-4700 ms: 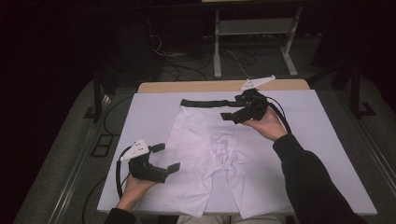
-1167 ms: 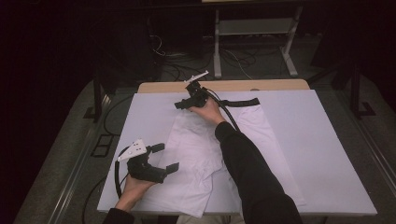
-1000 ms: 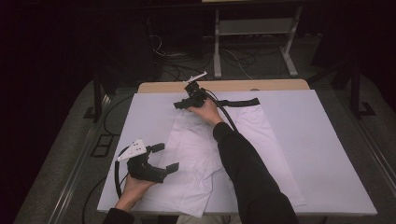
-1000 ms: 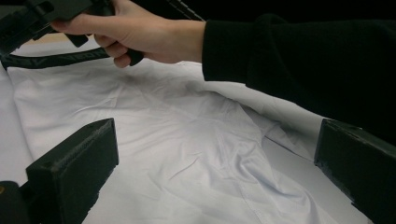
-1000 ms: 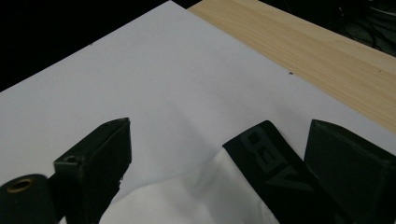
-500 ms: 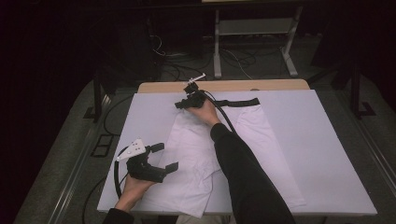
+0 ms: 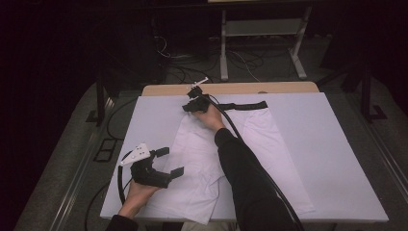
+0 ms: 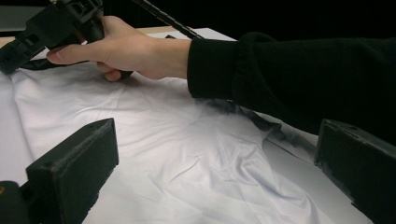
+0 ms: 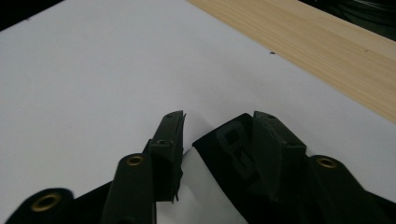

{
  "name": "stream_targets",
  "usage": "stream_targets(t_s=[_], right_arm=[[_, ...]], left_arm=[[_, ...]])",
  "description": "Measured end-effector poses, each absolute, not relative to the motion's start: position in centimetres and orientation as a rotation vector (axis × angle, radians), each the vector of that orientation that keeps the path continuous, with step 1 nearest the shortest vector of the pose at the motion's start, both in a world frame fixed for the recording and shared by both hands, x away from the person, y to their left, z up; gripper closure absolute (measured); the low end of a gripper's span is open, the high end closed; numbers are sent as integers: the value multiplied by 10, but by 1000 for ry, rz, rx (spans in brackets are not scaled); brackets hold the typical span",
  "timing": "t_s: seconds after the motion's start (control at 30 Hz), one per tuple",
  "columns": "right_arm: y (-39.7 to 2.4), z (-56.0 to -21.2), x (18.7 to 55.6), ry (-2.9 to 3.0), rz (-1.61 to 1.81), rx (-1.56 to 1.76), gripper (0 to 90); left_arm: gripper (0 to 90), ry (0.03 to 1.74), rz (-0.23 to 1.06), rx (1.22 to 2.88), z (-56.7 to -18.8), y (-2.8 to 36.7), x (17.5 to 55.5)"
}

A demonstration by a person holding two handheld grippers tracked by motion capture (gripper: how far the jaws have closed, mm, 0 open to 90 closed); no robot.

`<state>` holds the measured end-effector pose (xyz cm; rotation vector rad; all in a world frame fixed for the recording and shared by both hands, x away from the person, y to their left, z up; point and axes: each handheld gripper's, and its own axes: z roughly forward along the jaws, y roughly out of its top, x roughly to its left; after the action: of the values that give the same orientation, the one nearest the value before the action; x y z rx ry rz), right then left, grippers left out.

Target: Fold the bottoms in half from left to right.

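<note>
White shorts with a black waistband lie flat on the white-covered table. My right gripper is at the waistband's far left end, with the arm stretched across the cloth. In the right gripper view its jaws have just been closing. The waistband corner lies between them, and a thin gap shows beside one pad. My left gripper rests at the near left edge of the shorts, open and empty. In the left gripper view its jaws stand wide over the wrinkled cloth.
The white table cover has bare room to the right and left of the shorts. A wooden strip runs along the far edge. Behind the table stand a metal frame and floor cables.
The right hand crossed from the waistband's right end to its left end, and the shorts now lie spread wider. In the last second it barely shifted. The left hand kept still.
</note>
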<state>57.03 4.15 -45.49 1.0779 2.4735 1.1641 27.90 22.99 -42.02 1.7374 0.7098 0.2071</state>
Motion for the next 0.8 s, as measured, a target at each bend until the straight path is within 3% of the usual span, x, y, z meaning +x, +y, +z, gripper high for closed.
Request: stream_targets(t_s=[0.13,0.4,0.8], right_arm=[[47,-453,567,2451,1092,1069,609],[44,-450,567,2483,1120,1130,843],[36,-444,559,2472,1204,1208,859]], left_arm=[[0,708,209,1735,-420,230,278],[0,721,213,1741,-420,231,278],[0,789,255,1750,-421,238,277]])
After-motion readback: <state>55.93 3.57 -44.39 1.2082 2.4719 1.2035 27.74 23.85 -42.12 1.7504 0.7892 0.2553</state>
